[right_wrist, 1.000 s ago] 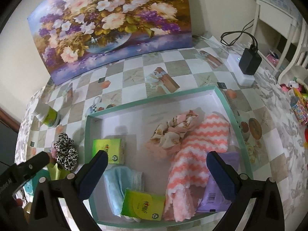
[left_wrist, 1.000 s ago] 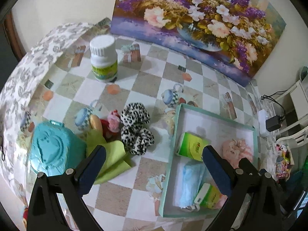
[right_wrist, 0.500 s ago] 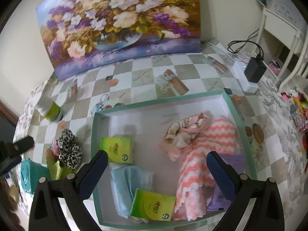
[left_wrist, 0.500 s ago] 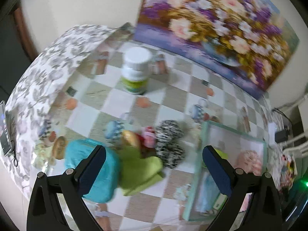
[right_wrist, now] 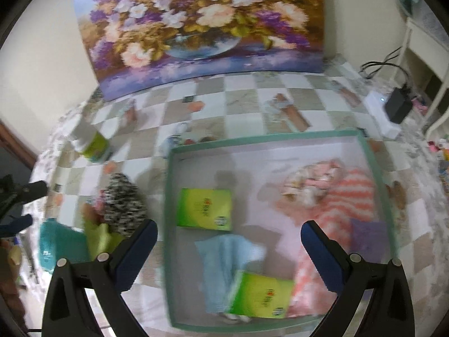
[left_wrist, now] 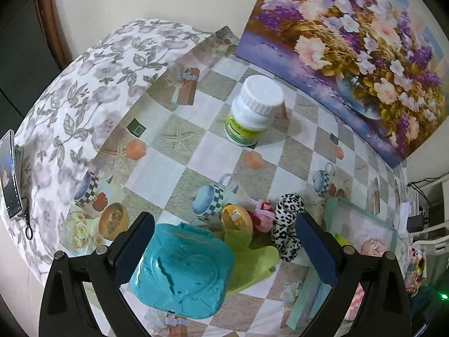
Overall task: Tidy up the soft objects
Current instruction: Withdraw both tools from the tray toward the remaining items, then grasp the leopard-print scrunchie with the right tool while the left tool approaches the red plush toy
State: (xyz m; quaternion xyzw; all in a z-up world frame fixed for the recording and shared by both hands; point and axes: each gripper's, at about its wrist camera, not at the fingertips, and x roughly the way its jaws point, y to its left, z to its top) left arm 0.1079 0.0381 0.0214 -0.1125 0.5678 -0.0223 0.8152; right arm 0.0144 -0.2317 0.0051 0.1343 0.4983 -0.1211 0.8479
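We held both grippers, left (left_wrist: 224, 248) and right (right_wrist: 228, 255), wide open and empty (maybe above the teal pouch (left_wrist: 182, 272) and box (right_wrist: 280, 137)).

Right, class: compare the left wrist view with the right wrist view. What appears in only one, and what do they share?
Only the left wrist view shows a phone at the table's edge and a yellow-capped item. Only the right wrist view shows the tray's full contents: two green tissue packs, blue cloth, striped towel. Both share the leopard scrunchie, teal pouch, white bottle and flower painting.
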